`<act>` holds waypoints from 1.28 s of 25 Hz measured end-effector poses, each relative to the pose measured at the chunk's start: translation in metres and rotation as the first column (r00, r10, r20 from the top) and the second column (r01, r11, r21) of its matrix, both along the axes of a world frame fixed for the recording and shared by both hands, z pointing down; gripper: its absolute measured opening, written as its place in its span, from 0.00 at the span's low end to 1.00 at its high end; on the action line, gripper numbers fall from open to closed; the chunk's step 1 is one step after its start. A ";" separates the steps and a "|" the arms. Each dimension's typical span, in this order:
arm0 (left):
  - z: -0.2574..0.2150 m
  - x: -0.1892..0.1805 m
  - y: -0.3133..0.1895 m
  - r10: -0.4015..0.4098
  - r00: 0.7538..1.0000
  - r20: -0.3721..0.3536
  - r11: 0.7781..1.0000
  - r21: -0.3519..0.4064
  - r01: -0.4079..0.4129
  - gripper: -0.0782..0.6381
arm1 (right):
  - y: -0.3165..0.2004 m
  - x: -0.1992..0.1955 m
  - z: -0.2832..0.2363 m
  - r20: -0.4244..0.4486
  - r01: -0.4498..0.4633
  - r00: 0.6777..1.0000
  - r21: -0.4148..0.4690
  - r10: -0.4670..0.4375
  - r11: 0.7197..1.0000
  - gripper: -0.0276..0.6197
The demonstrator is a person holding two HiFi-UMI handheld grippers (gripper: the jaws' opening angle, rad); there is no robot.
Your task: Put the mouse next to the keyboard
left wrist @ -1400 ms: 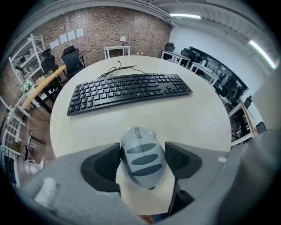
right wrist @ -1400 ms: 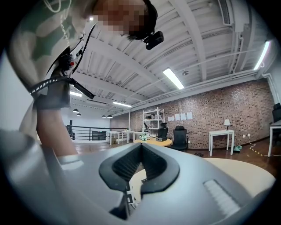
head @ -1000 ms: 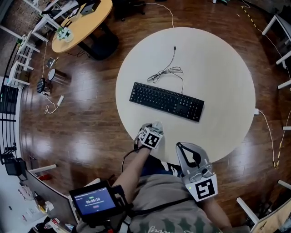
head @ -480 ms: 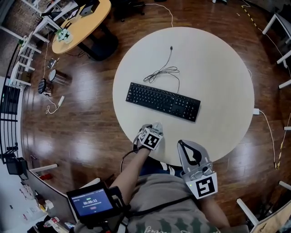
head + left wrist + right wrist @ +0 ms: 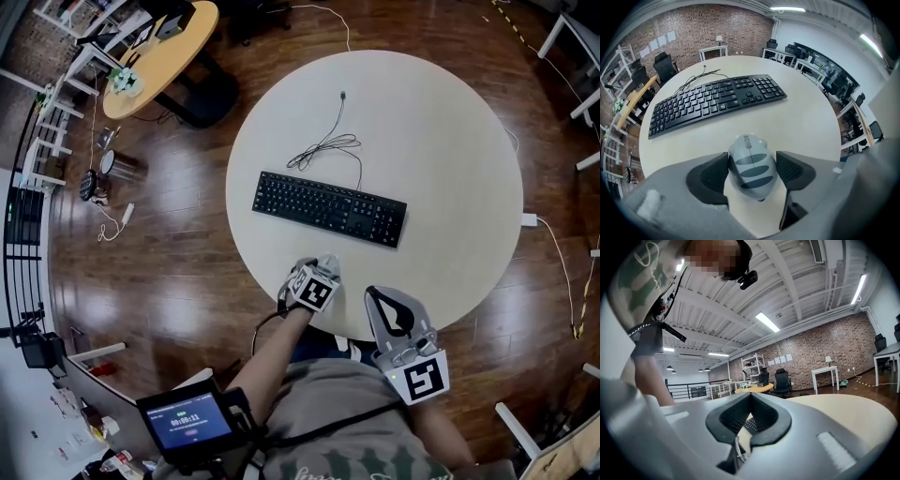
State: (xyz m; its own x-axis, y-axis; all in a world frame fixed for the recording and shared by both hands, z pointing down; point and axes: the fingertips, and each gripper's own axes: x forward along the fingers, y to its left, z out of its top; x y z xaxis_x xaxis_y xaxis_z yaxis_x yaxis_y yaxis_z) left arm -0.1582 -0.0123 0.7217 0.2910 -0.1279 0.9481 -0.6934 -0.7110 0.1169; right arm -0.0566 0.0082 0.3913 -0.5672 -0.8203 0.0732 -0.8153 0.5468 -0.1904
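A grey mouse (image 5: 751,165) with dark stripes sits between the pads of my left gripper (image 5: 752,159), which is shut on it. This gripper (image 5: 322,263) hovers at the near edge of the round table (image 5: 450,141), and the head view hides the mouse under it. The black keyboard (image 5: 330,207) lies across the table's middle, a short way beyond the mouse; it also shows as the keyboard (image 5: 712,98) ahead of the jaws. My right gripper (image 5: 377,300) is held at the table's near edge, to the right, shut and empty, its pads (image 5: 740,416) meeting at the tip.
The keyboard's black cable (image 5: 328,145) coils behind it toward the far side. An orange round table (image 5: 159,52) and shelving stand at the far left on the wooden floor. A white cable (image 5: 553,262) trails on the floor at the right.
The head view has drifted slightly, so the table and keyboard sit a bit further left and up. Both grippers hold the same places at the near edge.
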 end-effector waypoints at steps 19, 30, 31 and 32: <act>0.000 0.057 0.016 0.126 0.992 -0.004 0.992 -0.006 -0.126 0.57 | 0.010 0.037 0.011 0.014 -0.079 0.997 -0.023 0.079 0.997 0.05; -0.002 0.077 0.039 0.200 0.979 -0.028 0.980 -0.020 -0.200 0.57 | 0.015 0.040 0.012 0.018 -0.106 0.994 -0.037 0.107 0.994 0.05; -0.002 0.078 0.041 0.206 0.978 -0.027 0.978 -0.015 -0.207 0.57 | 0.016 0.041 0.012 0.013 -0.111 0.994 -0.038 0.112 0.993 0.05; -0.003 0.080 0.043 0.211 0.977 -0.027 0.977 -0.011 -0.212 0.57 | 0.017 0.041 0.012 0.008 -0.116 0.993 -0.039 0.117 0.992 0.05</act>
State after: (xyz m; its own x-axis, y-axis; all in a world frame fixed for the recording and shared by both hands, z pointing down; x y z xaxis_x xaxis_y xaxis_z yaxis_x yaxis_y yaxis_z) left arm -0.0787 0.0307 0.7191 0.3339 -0.0476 0.9414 -0.5243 -0.8394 0.1435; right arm -0.0151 0.0249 0.4038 -0.4689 -0.8775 0.1006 -0.8710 0.4404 -0.2177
